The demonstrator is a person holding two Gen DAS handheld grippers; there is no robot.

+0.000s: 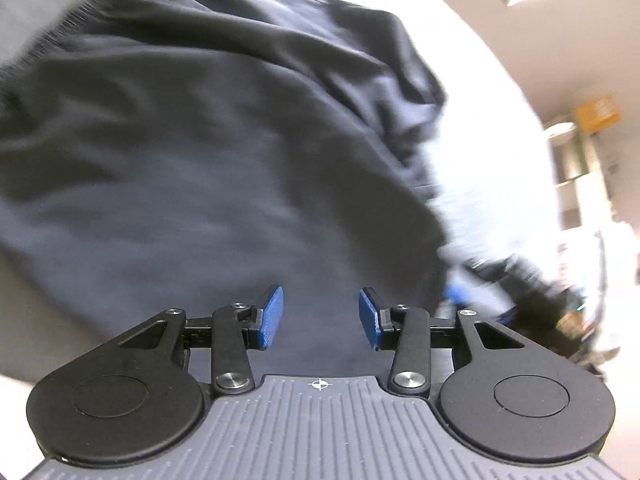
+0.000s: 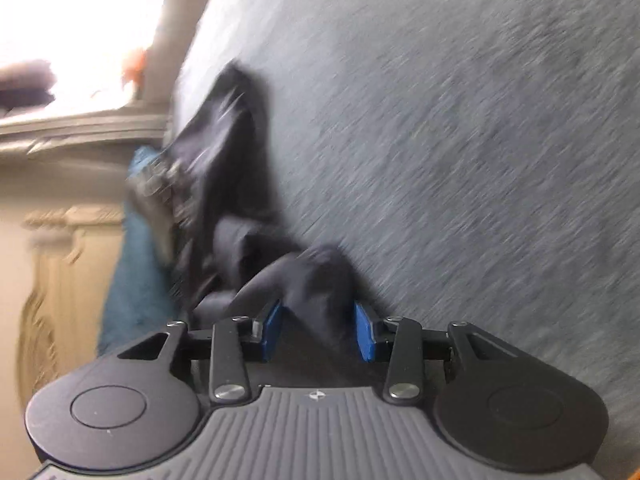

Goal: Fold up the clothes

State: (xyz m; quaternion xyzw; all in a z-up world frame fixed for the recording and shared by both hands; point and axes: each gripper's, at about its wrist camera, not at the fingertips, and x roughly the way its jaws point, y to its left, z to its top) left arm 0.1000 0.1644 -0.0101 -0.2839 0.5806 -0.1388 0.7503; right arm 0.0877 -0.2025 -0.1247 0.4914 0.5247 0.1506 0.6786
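A dark grey garment (image 1: 208,152) lies rumpled over a pale surface (image 1: 472,128) and fills most of the left wrist view. My left gripper (image 1: 320,308) hovers just above its near part, open, with nothing between the blue pads (image 1: 272,316). In the right wrist view the same dark garment (image 2: 236,168) is bunched in a ridge on a grey fabric surface (image 2: 460,140). My right gripper (image 2: 319,316) is open, and a raised fold of the cloth (image 2: 320,280) sits between its blue pads (image 2: 365,332). Both views are motion-blurred.
A teal cloth (image 2: 136,264) hangs beside the garment, with cream carved furniture (image 2: 60,280) beyond it. At the right of the left wrist view are a yellow box (image 1: 598,114), a metal cylinder (image 1: 568,152) and blurred dark clutter (image 1: 532,304).
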